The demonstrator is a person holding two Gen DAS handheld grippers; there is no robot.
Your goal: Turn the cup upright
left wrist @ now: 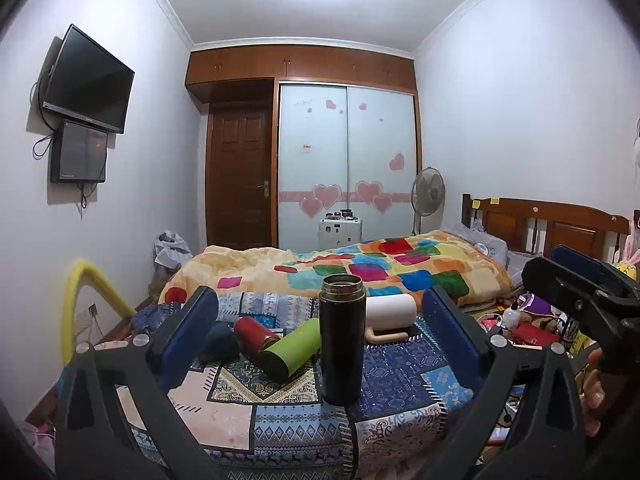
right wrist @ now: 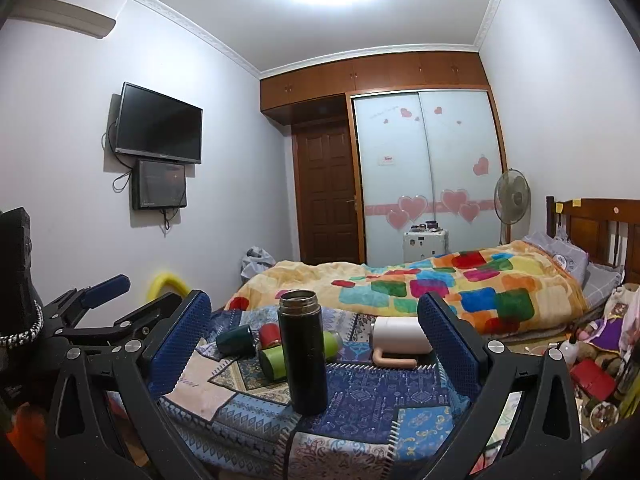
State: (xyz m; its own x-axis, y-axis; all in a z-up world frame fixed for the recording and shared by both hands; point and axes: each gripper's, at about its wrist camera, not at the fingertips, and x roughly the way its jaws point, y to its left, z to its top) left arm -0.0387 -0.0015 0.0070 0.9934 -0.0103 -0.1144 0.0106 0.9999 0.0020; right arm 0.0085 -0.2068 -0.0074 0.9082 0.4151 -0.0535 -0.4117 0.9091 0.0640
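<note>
Both sets of tongs stand wide open and hold nothing. In the left wrist view the left tongs (left wrist: 320,334) frame the middle of the frame, blue pads spread apart, with the black flask (left wrist: 342,340) standing upright between them, mouth up, touched by neither pad. The right tongs (right wrist: 316,342) show the same picture from their own side — the flask sits just left of centre there, again clear of both pads.

Behind the flask, on the patchwork cloth (left wrist: 400,364) that covers the worktop, four cups lie on their sides: a green cup (left wrist: 290,350) left of centre, a red cup (left wrist: 254,334) further left, a dark teal cup (left wrist: 218,340) beyond that, and a white mug (left wrist: 390,312) with a pale handle to the right.

The black flask looks done, so the step in hand is likely to choose the next cup. The green one is nearest — grip it across the body, mid-length, lift clear of the red cup beside it before turning, and set it down well apart from the flask so nothing gets knocked. The soft cloth may let a base rock.
</note>
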